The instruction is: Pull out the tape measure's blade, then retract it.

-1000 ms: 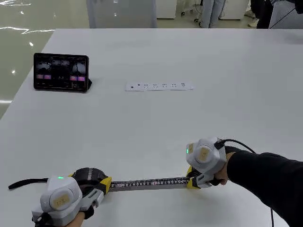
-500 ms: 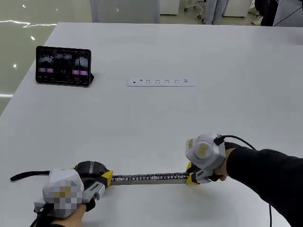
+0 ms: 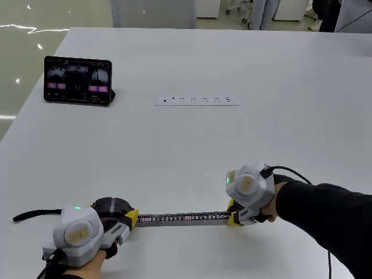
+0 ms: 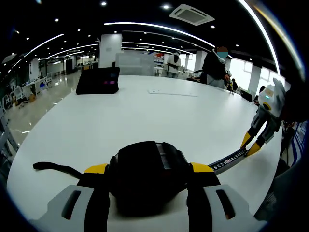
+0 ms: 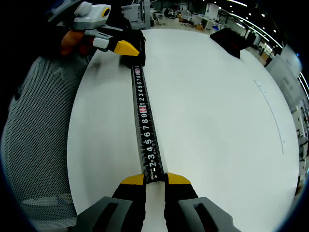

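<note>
A black and yellow tape measure case [image 3: 114, 209] lies near the table's front left, and my left gripper [image 3: 116, 228] is shut on it. In the left gripper view the case [image 4: 148, 179] sits between the yellow-tipped fingers [image 4: 96, 169]. Its blade [image 3: 183, 218] runs flat to the right across the table. My right gripper [image 3: 235, 218] is shut on the blade's end. In the right gripper view the numbered blade [image 5: 144, 121] stretches from my right gripper [image 5: 155, 179] to the case [image 5: 131, 47]. A black wrist strap [image 3: 34, 215] trails left of the case.
A tablet [image 3: 78, 80] stands on the white table [image 3: 290, 116] at the far left, with a white power strip [image 3: 197, 100] beyond the middle. A mesh chair [image 5: 38, 145] is off the table's front edge. People stand past the far edge.
The head view has tilted a little. My right gripper has edged slightly left toward the case, still on the blade's end. The left gripper and case have stayed put.
</note>
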`<state>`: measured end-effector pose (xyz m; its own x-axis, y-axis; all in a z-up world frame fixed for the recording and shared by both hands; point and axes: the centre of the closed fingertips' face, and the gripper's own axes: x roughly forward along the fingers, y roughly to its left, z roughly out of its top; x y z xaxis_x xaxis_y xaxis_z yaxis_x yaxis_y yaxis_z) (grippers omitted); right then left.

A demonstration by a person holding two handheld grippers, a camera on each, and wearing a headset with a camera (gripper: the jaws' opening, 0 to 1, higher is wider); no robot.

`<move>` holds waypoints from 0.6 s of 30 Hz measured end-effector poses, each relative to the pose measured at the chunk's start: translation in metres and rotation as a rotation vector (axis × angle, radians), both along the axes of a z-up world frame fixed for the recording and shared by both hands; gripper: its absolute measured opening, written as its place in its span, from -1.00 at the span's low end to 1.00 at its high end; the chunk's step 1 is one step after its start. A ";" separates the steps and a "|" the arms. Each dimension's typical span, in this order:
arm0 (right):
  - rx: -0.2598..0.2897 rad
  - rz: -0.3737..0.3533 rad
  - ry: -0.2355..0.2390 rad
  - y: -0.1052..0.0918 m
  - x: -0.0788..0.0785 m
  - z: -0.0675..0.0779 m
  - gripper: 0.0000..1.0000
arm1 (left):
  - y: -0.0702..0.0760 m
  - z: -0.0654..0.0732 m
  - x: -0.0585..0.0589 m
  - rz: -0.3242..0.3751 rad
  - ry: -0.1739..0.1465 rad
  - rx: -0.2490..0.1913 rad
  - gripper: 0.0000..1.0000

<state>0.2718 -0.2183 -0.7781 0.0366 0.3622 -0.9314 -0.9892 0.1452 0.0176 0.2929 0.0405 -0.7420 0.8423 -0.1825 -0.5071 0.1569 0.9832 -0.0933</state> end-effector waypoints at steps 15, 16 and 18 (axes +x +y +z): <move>-0.001 0.000 -0.003 0.004 0.000 -0.001 -0.79 | 0.000 0.000 0.000 0.000 0.001 0.000 0.21; -0.001 0.001 -0.003 0.004 0.000 -0.001 -0.79 | 0.000 0.000 0.000 0.000 0.001 -0.001 0.21; 0.000 0.001 -0.003 0.005 0.000 -0.001 -0.79 | 0.000 0.000 0.000 0.000 0.001 -0.001 0.20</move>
